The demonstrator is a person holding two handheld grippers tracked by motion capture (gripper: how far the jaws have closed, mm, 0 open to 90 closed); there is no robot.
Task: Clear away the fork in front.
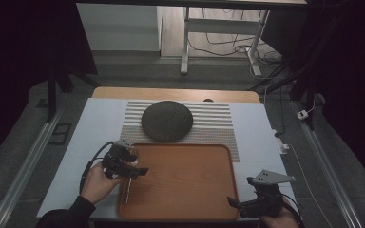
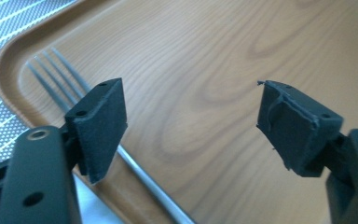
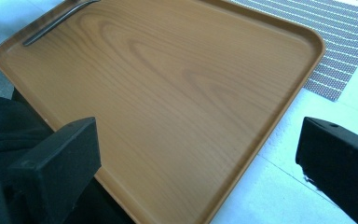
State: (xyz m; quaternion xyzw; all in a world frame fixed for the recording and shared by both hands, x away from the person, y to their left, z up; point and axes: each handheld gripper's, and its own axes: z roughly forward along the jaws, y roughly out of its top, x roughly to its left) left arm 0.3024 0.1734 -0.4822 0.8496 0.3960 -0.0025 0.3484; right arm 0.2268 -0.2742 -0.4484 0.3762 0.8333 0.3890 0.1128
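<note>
Fork (image 2: 70, 79) lies flat in the tray (image 2: 223, 70) along its left rim, long axis parallel to that rim, tines toward the far mat. Looks like you've set it down; left gripper (image 2: 191, 121) jaws wide, nothing btwn. Next: lift clear w/o nudging it. Right gripper (image 3: 196, 158) jaws wide, empty.
</note>
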